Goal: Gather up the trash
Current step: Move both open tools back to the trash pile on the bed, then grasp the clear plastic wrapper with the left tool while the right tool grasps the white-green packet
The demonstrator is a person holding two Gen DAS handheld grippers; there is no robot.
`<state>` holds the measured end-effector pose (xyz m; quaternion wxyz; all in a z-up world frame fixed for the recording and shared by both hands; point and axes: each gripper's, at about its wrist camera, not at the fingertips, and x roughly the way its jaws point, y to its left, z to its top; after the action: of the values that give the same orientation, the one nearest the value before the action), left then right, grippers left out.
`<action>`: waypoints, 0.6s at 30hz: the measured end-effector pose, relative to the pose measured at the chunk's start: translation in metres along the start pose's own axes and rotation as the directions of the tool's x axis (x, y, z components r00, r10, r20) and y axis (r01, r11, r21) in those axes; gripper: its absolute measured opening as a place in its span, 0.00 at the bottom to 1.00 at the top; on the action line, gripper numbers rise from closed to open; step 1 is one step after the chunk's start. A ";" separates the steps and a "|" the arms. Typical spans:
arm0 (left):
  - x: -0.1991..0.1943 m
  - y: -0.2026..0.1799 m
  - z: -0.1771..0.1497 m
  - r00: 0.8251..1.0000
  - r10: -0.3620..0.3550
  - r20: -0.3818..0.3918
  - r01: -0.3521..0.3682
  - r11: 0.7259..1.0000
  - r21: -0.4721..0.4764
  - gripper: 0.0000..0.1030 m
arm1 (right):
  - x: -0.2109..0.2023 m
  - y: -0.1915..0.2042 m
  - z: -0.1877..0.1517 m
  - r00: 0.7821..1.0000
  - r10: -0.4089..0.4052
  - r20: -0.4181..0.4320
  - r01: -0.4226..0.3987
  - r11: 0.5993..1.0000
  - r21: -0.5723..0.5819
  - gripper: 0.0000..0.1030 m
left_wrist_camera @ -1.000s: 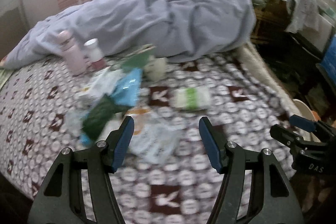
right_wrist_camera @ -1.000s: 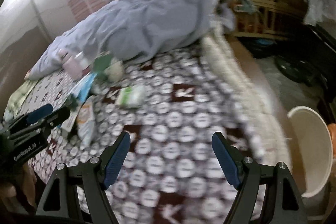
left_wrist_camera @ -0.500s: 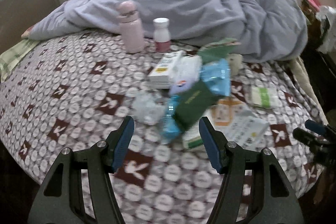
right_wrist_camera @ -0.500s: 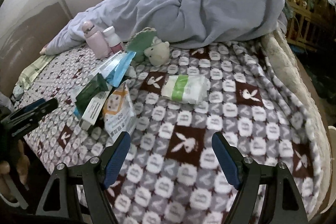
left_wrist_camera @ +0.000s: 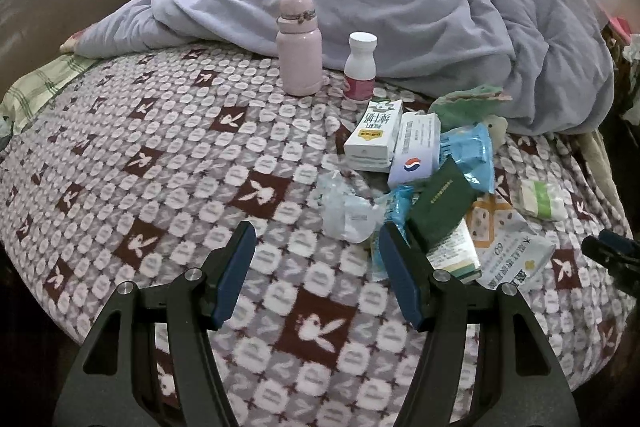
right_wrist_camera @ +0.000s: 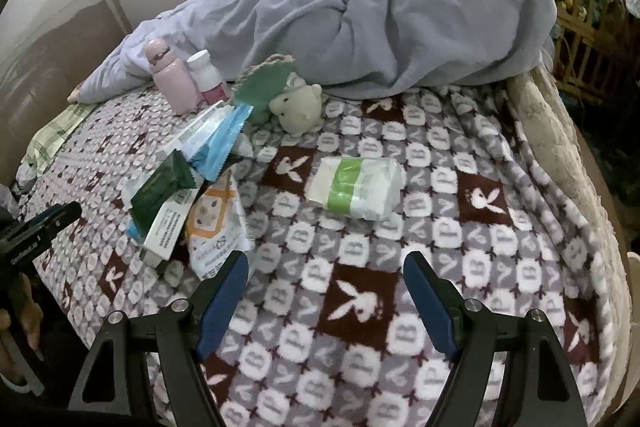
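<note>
A heap of trash lies on the patterned blanket (left_wrist_camera: 168,163): a crumpled clear wrapper (left_wrist_camera: 346,213), a dark green packet (left_wrist_camera: 440,205), a blue wrapper (left_wrist_camera: 468,151), white cartons (left_wrist_camera: 374,135) and a wipes pack (left_wrist_camera: 508,247). My left gripper (left_wrist_camera: 316,255) is open and empty, just short of the clear wrapper. My right gripper (right_wrist_camera: 326,287) is open and empty over the blanket (right_wrist_camera: 500,227), below a green-and-white tissue pack (right_wrist_camera: 356,187). The heap also shows in the right wrist view, with the green packet (right_wrist_camera: 160,187) at left.
A pink flask (left_wrist_camera: 299,45) and a white pill bottle (left_wrist_camera: 360,67) stand behind the heap. A small plush toy (right_wrist_camera: 298,105) lies by a crumpled lilac duvet (left_wrist_camera: 420,27). The bed edge drops off at right (right_wrist_camera: 560,131).
Both grippers have swung left and closer to the bed; the trash heap now sits nearer and sharper in both views. Both jaws stay open.
</note>
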<state>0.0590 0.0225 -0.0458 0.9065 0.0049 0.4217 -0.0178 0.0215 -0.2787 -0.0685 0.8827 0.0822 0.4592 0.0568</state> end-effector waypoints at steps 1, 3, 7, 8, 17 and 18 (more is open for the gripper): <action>0.003 0.002 0.000 1.000 -0.011 -0.009 0.011 1.000 -0.003 0.61 | 0.002 -0.002 0.000 1.000 -0.004 -0.003 0.004 1.000 0.005 0.76; 0.008 0.006 -0.001 0.999 -0.032 -0.030 0.031 0.999 -0.009 0.61 | 0.007 -0.007 0.001 1.000 -0.014 -0.012 0.015 1.000 0.015 0.76; 0.022 0.016 -0.003 0.995 -0.071 -0.069 0.070 0.997 -0.023 0.61 | 0.017 -0.017 0.003 0.999 -0.029 -0.031 0.031 0.998 0.046 0.76; 0.026 0.018 -0.004 0.994 -0.082 -0.078 0.080 0.996 -0.030 0.61 | 0.020 -0.019 0.003 0.999 -0.030 -0.033 0.031 0.998 0.052 0.76; 0.065 0.012 0.007 0.976 -0.167 -0.140 0.159 0.985 -0.066 0.61 | 0.041 -0.033 0.013 0.997 -0.038 -0.063 0.043 0.996 0.078 0.76; 0.071 0.011 0.010 0.974 -0.177 -0.143 0.167 0.983 -0.080 0.61 | 0.042 -0.034 0.014 0.997 -0.039 -0.063 0.044 0.996 0.081 0.76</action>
<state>0.1122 0.0315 -0.0936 0.8670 -0.0608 0.4877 -0.0817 0.0584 -0.3060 -0.1009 0.8652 0.1070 0.4895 0.0220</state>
